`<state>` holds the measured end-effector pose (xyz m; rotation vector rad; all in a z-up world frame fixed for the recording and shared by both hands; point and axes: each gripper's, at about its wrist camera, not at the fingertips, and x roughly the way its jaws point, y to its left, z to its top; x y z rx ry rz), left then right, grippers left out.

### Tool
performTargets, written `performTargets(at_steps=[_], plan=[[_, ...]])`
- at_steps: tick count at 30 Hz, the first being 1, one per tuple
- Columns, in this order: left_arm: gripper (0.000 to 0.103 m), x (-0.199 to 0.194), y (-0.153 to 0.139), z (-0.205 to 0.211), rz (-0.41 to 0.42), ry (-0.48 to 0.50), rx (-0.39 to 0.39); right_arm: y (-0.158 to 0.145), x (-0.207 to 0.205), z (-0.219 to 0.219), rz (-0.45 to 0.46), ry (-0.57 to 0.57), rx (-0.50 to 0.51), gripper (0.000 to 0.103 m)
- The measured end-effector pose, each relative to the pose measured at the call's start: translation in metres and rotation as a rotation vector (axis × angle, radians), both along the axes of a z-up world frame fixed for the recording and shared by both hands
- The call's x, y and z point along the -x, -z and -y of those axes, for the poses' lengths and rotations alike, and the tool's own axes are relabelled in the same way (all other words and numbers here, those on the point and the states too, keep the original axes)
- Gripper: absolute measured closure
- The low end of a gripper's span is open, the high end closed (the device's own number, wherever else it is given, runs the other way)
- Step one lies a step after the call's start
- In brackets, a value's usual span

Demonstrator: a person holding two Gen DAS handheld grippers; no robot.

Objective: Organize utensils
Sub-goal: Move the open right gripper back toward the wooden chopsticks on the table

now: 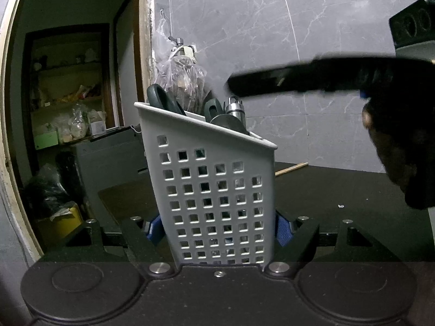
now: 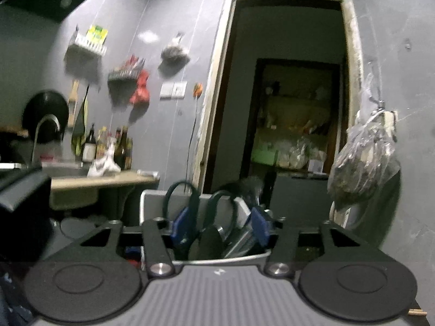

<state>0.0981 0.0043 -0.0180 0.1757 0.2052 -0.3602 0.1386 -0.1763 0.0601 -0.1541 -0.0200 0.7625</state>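
My left gripper (image 1: 216, 231) is clamped on the lower walls of the grey perforated caddy (image 1: 217, 190), its blue pads (image 1: 282, 229) pressing each side. The caddy stands on the dark counter (image 1: 339, 190). It looks like light, stiff plastic with smooth walls, so I judge a low, firm pinch is what steadies it and stops it tipping.

My right gripper (image 2: 220, 225) hangs just above the caddy's rim with its fingers apart, gripping nothing; scissor handles (image 2: 179, 198) rise between them. Inside the caddy, steel utensils (image 1: 235, 108) lean together. They are hard and slick, best taken by the handle. Beyond the caddy, a plastic bag (image 1: 180, 78) hangs on the grey wall.
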Motion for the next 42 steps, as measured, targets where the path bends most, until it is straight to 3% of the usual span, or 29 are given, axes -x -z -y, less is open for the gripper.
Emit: performTargets(at_steps=[2, 4, 8, 11, 16, 20, 29, 36, 42], plan=[[0.025, -0.001, 0.000, -0.001, -0.002, 0.004, 0.001, -0.006, -0.002, 0.013, 0.011, 0.041, -0.048, 0.018], [0.025, -0.002, 0.001, -0.002, -0.002, 0.008, 0.001, -0.011, -0.008, 0.027, 0.026, 0.123, -0.092, 0.007], [0.025, -0.003, 0.001, -0.004, -0.001, 0.017, -0.002, -0.017, -0.033, 0.052, -0.027, 0.290, -0.114, 0.006], [0.025, -0.005, 0.002, -0.005, 0.000, 0.018, -0.004, -0.015, -0.062, 0.067, -0.117, 0.387, -0.091, 0.001], [0.025, -0.005, 0.002, -0.005, -0.001, 0.020, -0.006, 0.001, -0.126, 0.094, -0.382, 0.488, -0.097, 0.000], [0.025, -0.006, 0.001, -0.004, -0.002, 0.020, -0.009, 0.019, -0.180, 0.117, -0.554, 0.504, -0.121, 0.000], [0.025, -0.007, 0.000, -0.002, -0.004, 0.018, -0.011, 0.049, -0.271, 0.127, -0.651, 0.502, -0.015, 0.000], [0.025, -0.009, 0.001, -0.002, -0.011, 0.021, -0.012, 0.074, -0.302, 0.133, -0.705, 0.541, -0.003, 0.001], [0.025, -0.011, 0.002, -0.002, -0.014, 0.022, -0.012, 0.084, -0.303, 0.145, -0.774, 0.535, 0.017, 0.005]])
